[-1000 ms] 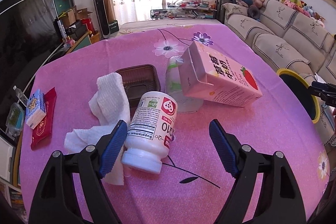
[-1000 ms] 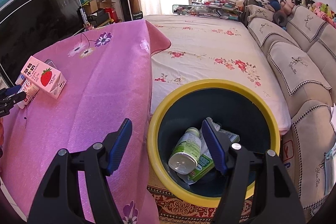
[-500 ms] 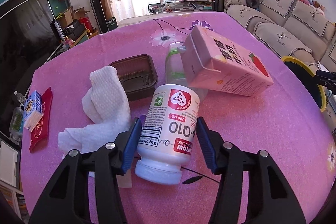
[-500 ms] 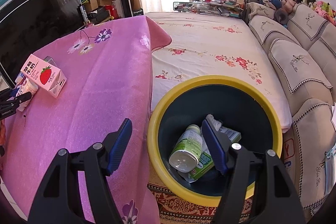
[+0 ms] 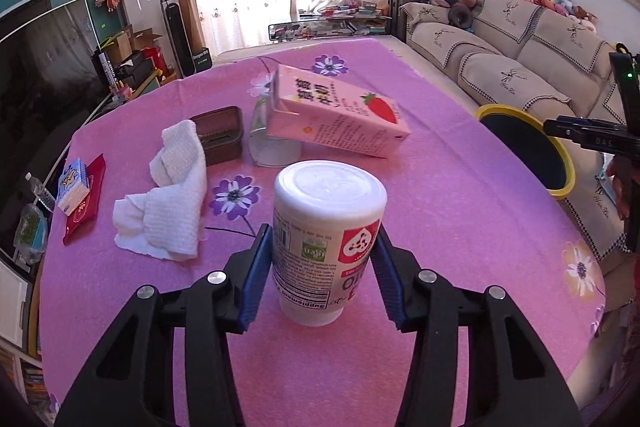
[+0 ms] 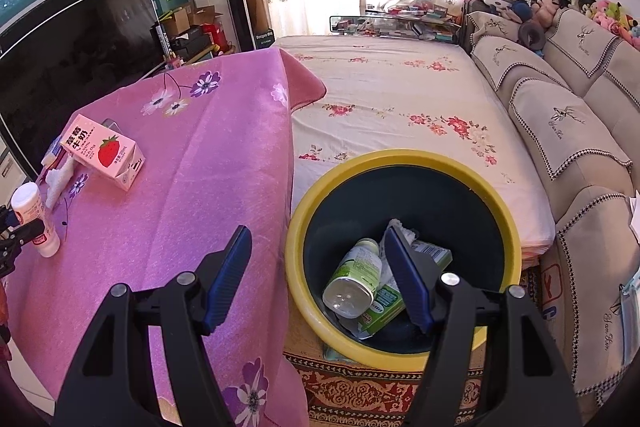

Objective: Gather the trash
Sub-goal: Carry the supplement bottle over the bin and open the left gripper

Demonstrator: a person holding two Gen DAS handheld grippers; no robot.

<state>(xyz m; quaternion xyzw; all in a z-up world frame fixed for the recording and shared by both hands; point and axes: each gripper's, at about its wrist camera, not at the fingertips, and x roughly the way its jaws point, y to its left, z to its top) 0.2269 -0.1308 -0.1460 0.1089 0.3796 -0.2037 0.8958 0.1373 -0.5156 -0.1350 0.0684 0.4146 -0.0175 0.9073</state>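
Observation:
My left gripper [image 5: 322, 231] has a white supplement bottle [image 5: 326, 239] between its blue pads; the jaws are closing and the pads press its sides. The bottle stands on end, label upside down, over the pink tablecloth [image 5: 460, 227]; it also shows at the far left of the right wrist view as the bottle [image 6: 34, 223]. A pink strawberry milk carton [image 5: 340, 115] leans on a clear cup [image 5: 268, 147] behind it. A crumpled white paper towel [image 5: 172, 195] lies to the left. My right gripper [image 6: 316, 233] hangs open over the yellow-rimmed bin [image 6: 400, 159], nothing between its fingers.
A brown plastic tray [image 5: 220, 131] sits behind the towel. A red packet with a blue pack [image 5: 72, 187] lies at the cloth's left edge. The bin holds a green-labelled bottle [image 6: 356, 279] and a green box [image 6: 384, 307]. A sofa [image 5: 520, 47] runs along the right.
The left jaws closed on the lying bottle and tipped it up on end, away from the towel. The right gripper stayed open over the bin.

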